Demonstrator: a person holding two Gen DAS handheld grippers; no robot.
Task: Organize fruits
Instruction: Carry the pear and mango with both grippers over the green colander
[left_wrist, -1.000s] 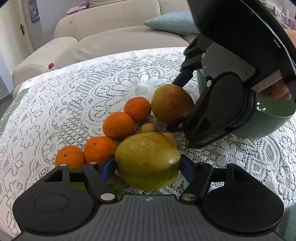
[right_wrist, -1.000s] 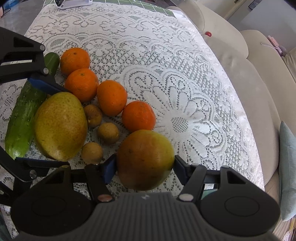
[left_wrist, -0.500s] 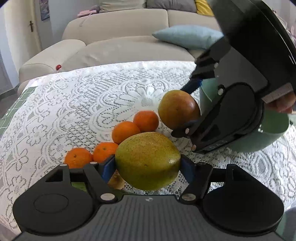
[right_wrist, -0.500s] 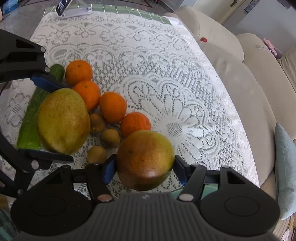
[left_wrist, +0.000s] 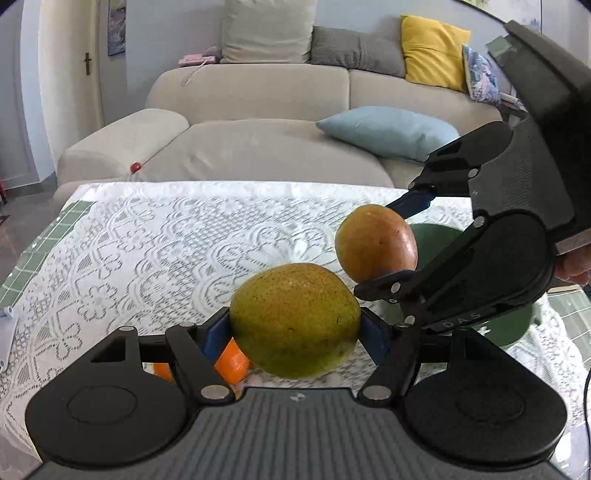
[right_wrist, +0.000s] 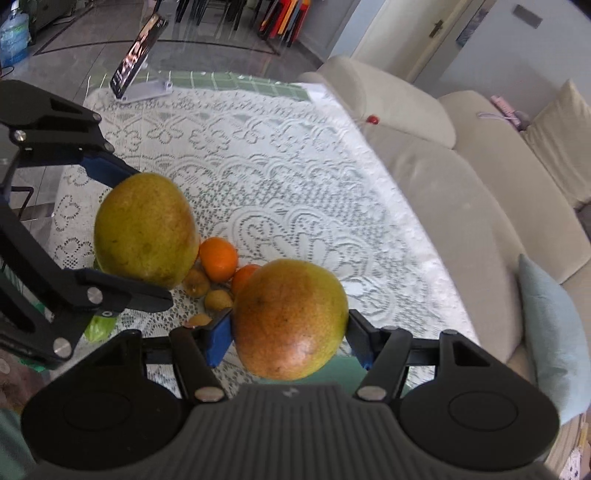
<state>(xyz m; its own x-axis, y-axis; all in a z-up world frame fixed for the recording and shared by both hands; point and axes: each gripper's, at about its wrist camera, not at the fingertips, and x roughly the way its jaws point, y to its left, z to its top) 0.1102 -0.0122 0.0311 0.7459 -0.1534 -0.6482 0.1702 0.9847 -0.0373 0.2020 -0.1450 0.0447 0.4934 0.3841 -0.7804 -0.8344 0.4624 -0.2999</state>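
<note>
My left gripper (left_wrist: 293, 330) is shut on a large yellow-green mango (left_wrist: 295, 319), held well above the lace-covered table (left_wrist: 166, 240). In the right wrist view the same mango (right_wrist: 146, 230) hangs at the left in the left gripper (right_wrist: 125, 236). My right gripper (right_wrist: 290, 332) is shut on a smaller orange-red mango (right_wrist: 290, 319), seen in the left wrist view as the reddish mango (left_wrist: 376, 249) in the right gripper (left_wrist: 391, 240). Below lie oranges (right_wrist: 218, 258) and small brown fruits (right_wrist: 218, 299). A green bowl (left_wrist: 517, 325) sits behind the right gripper.
A cucumber end (right_wrist: 98, 326) shows under the left gripper. A phone on a stand (right_wrist: 138, 61) is at the table's far end. A beige sofa (left_wrist: 258, 140) with a blue cushion (left_wrist: 388, 131) runs along the table's far side.
Both grippers have risen from the table, each carrying its mango. The oranges and small fruits now lie farther below, and more of the sofa and room is in view.
</note>
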